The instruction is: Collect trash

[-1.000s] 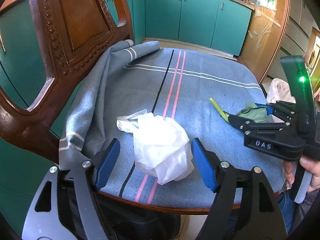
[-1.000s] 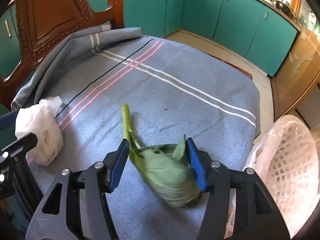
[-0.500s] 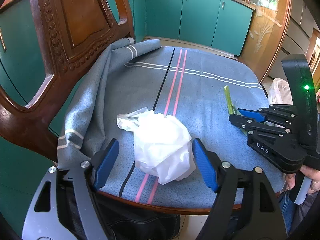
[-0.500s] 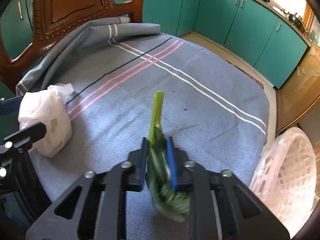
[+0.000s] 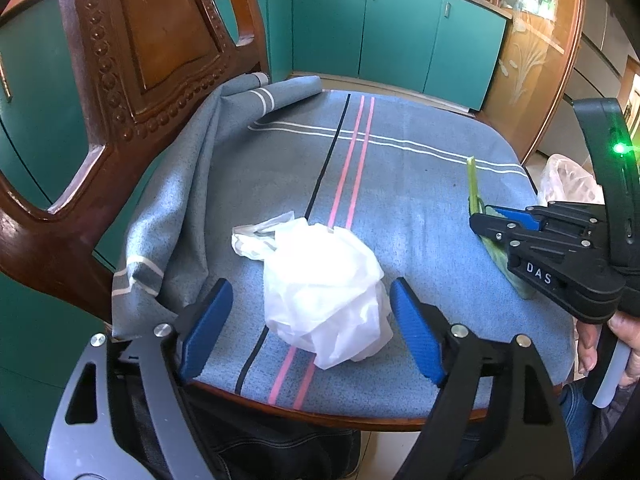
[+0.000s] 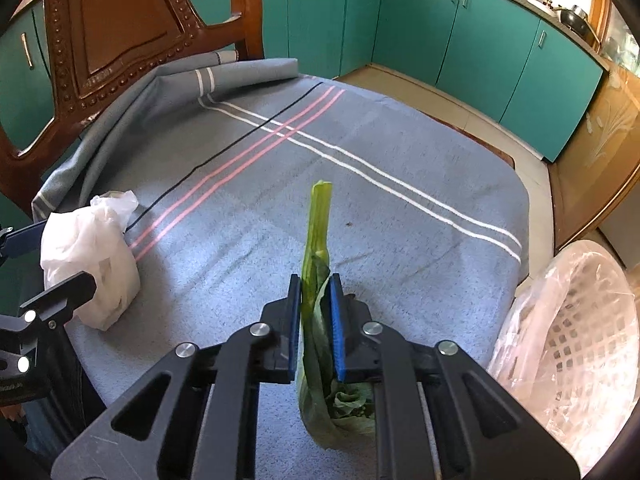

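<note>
the right claw (image 6: pixel 315 320) is clamped on a green leafy vegetable scrap (image 6: pixel 318 248), its blue pads pressing the leaf from both sides. the pale green stalk points forward past the fingertips, and the darker crumpled leaf hangs below them, over the blue-grey cloth (image 6: pixel 360 208) that covers the bench. whether the leaf's bottom touches the cloth cannot be told. in the left wrist view the same claw (image 5: pixel 486 220) appears at the right edge, with white letters "das" on its black body and a green light (image 5: pixel 619 148) glowing on the handle; the stalk (image 5: pixel 473 184) sticks out ahead of it.

the left claw (image 5: pixel 310 320) is spread wide, its blue pads on either side of a crumpled white plastic bag (image 5: pixel 324 288) that rests on the cloth near the bench's front edge. the right pad is very close to the bag; whether it touches cannot be told.

the cloth carries two pink stripes, a black line and crossing white lines. a carved wooden chair (image 5: pixel 132 60) stands at the left, with the cloth bunched against it. a white mesh basket (image 6: pixel 576 320) lined with clear plastic sits beyond the bench's right edge. teal cabinets (image 6: pixel 480 20) line the far wall.
</note>
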`<state>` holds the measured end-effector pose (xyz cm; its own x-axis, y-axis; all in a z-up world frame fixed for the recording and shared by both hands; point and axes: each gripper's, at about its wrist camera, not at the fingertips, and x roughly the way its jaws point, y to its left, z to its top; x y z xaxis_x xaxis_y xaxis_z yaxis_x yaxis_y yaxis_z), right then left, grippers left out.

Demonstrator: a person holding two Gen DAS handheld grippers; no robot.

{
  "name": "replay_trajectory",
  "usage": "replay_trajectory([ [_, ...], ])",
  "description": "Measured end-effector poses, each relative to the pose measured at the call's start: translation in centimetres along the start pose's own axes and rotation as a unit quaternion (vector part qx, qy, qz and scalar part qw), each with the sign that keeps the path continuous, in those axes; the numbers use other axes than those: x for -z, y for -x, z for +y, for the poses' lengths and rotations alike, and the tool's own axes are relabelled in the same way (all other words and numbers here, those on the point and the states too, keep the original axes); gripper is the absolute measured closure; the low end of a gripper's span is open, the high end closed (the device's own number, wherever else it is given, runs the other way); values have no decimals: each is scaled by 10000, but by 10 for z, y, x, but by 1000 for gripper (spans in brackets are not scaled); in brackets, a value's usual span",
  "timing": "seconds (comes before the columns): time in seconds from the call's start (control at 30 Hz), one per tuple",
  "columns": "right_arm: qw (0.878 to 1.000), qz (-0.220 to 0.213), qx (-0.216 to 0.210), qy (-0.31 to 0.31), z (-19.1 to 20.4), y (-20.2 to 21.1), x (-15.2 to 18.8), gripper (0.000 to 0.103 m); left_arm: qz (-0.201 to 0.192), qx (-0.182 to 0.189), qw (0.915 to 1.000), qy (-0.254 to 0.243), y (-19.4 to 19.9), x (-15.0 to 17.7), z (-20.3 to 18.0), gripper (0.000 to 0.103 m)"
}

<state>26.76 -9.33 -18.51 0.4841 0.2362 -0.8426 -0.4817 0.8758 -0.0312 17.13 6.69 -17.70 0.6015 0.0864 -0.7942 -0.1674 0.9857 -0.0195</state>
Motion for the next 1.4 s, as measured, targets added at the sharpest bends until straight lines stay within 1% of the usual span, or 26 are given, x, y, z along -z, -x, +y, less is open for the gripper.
replay_trajectory([
  [0.3, 10000, 86, -11, -39, 0, -7, -1, 88, 99, -3, 9999, -66, -6, 2, -1, 18],
  [0.37, 9999, 107, 25, 16, 2, -9, -1, 86, 113, 6, 9999, -82, -7, 3, -3, 18],
  [0.4, 9999, 104, 69, 41, 3, -9, -1, 84, 115, 11, 9999, -89, -7, 3, -3, 18],
  [0.47, 9998, 116, 167, 82, 4, -11, 0, 74, 115, 15, 9999, -85, -7, 3, -3, 18],
  [0.5, 9997, 118, 187, 79, 3, -11, 1, 62, 115, 14, 9999, -83, -7, 3, -3, 18],
  [0.53, 9997, 119, 216, 65, 3, -12, 1, 54, 118, 15, 9999, -73, -7, 2, -3, 18],
  [0.6, 9995, 146, 273, 50, 2, -15, 2, 53, 123, 18, 9999, -63, -7, 3, -2, 18],
  [0.63, 9995, 144, 282, 26, 1, -16, 2, 50, 125, 18, 9999, -61, -7, 3, -2, 18],
  [0.7, 9995, 163, 252, -33, -1, -16, 2, 50, 129, 23, 9999, -65, -7, 3, -2, 18],
  [0.8, 9996, 186, 163, -122, -4, -17, 3, 50, 116, 22, 9999, -65, -7, 3, -2, 18],
  [0.87, 9997, 183, 115, -111, -3, -16, 3, 56, 108, 17, 9999, -47, -7, 3, -1, 18],
  [0.93, 9998, 157, 137, -79, -1, -15, 2, 69, 104, 11, 9999, -26, -7, 3, 0, 18],
  [1.1, 9998, 127, -20, -142, -3, -11, 2, 86, 100, 20, 9999, 28, -7, 3, 3, 17],
  [1.27, 9998, 52, -43, -196, -3, -6, 1, 87, -52, 144, 9997, 177, 0, 1, 12, 15],
  [1.4, 9995, -6, -43, -317, -8, 0, 0, 87, -79, 189, 9996, 201, -3, -1, 13, 15],
])
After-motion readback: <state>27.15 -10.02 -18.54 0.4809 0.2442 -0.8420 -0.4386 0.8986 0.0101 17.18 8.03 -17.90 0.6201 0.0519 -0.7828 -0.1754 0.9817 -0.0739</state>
